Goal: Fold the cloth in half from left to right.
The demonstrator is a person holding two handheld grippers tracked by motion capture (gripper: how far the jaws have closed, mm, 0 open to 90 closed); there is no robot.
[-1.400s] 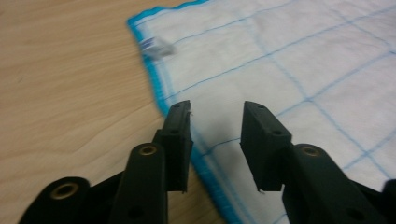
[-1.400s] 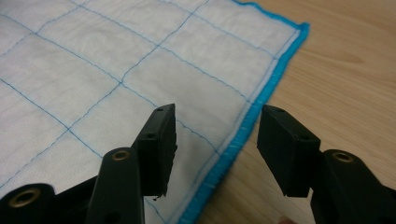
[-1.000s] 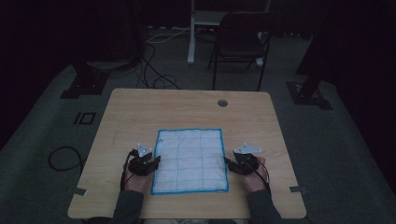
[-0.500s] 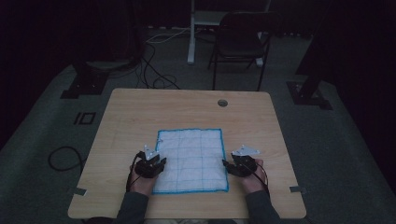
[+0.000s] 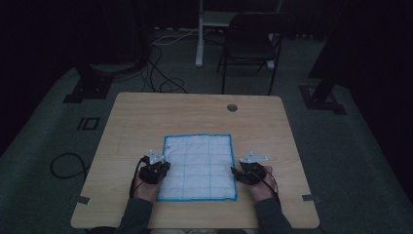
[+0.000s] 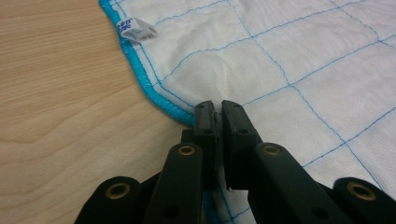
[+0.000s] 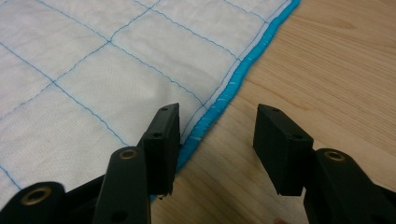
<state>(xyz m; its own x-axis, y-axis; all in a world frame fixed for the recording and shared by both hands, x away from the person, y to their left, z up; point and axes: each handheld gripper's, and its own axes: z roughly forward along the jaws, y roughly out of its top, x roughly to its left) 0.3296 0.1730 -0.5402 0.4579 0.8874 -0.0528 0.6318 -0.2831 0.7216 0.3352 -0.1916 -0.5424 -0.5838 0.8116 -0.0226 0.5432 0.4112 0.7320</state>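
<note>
The white cloth (image 5: 198, 167) with blue edging lies flat at the near middle of the tabletop (image 5: 146, 117). The left hand-held gripper (image 6: 217, 112) has just been closing and is clenched on the cloth's nine o'clock edge. The right hand-held gripper (image 7: 215, 126) is released, its jaws straddling the three o'clock edge, closing slightly. One side is gripped; the other grip and any lifting or folding remain.
</note>
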